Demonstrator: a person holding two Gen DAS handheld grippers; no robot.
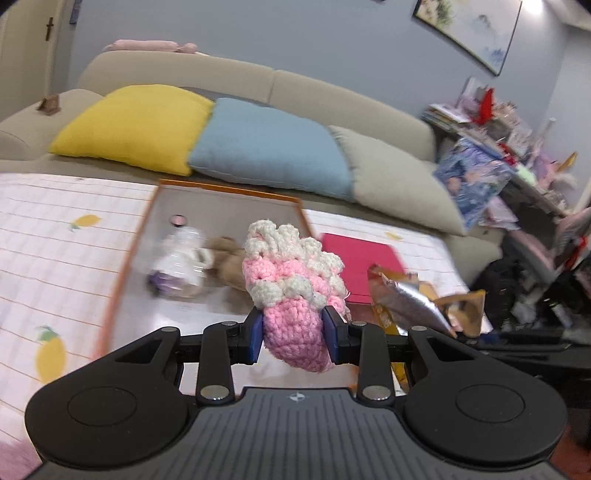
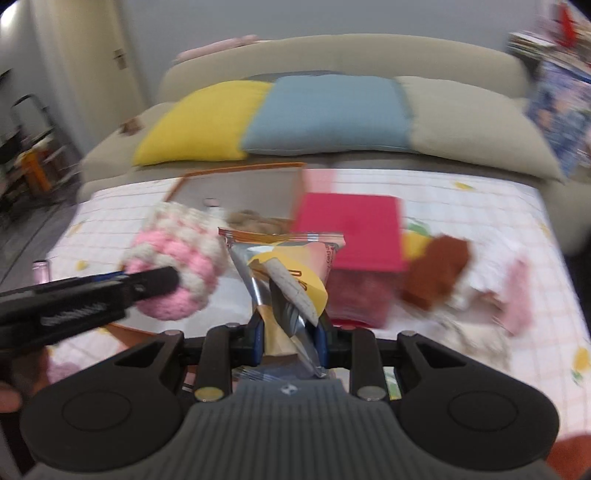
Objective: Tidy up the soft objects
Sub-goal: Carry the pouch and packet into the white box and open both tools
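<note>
In the left wrist view, a pink-and-white crocheted pouch (image 1: 295,291) is being pinched by the left claw (image 1: 294,329), its long axis pointing away, above the orange-rimmed tray (image 1: 122,254). In the right wrist view, a crumpled snack packet (image 2: 291,284) is being pinched upright by the right claw (image 2: 291,341), with a pink box (image 2: 354,229) beyond.

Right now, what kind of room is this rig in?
Most likely a home living room: a beige sofa with yellow, blue and grey cushions, a framed painting on the wall, and a cluttered shelf beside it.
</note>
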